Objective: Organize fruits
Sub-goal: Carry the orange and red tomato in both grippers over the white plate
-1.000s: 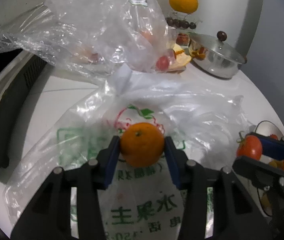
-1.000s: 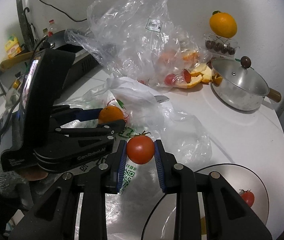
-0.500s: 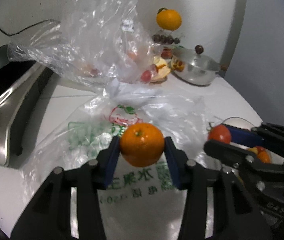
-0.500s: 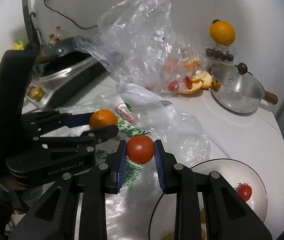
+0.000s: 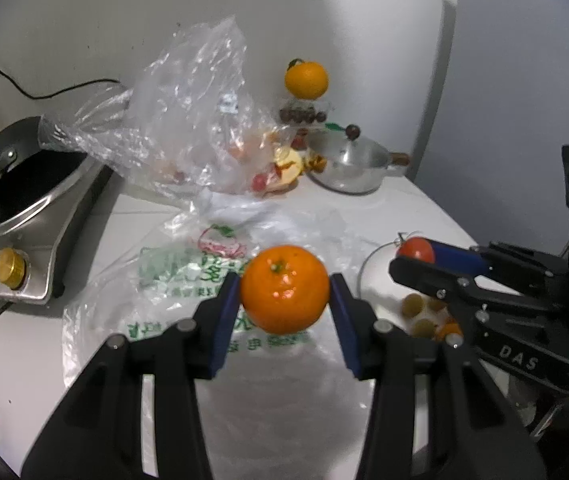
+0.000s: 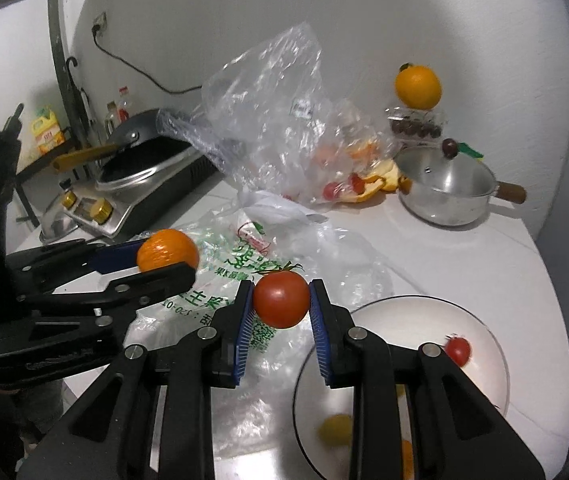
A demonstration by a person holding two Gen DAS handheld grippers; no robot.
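Both claws have gone up since a second ago: the printed bag [image 5: 204,280] now looks lower and farther under them, and more of the wall shows.

The left gripper [image 5: 284,292] is squeezed on the orange [image 5: 284,289]. It holds the orange in the air above the printed bag, to the left of the white plate [image 6: 488,328].

The right gripper [image 6: 280,306] is squeezed on the tomato [image 6: 281,299]. It holds the tomato in the air over the left rim of the plate, not yet set down.

Some of the job looks done. A small tomato [image 6: 457,351] lies on the plate near its right side. A few small yellow fruits [image 5: 411,305] lie on the plate too, but they are blurry and I cannot tell what kind they are.

A lot looks left to do. The orange and the tomato are not on the plate yet. Far behind the plate, the clear bag [image 6: 276,120] has red and orange bits in it by the wall. I cannot tell if those are whole fruits or peels. Another orange [image 6: 417,86] sits up on a little box of dark fruit [image 6: 414,127], behind the pot [image 6: 448,188], far from the plate.

I think the next step is to lower the tomato onto a bare part of the plate, and then the orange.
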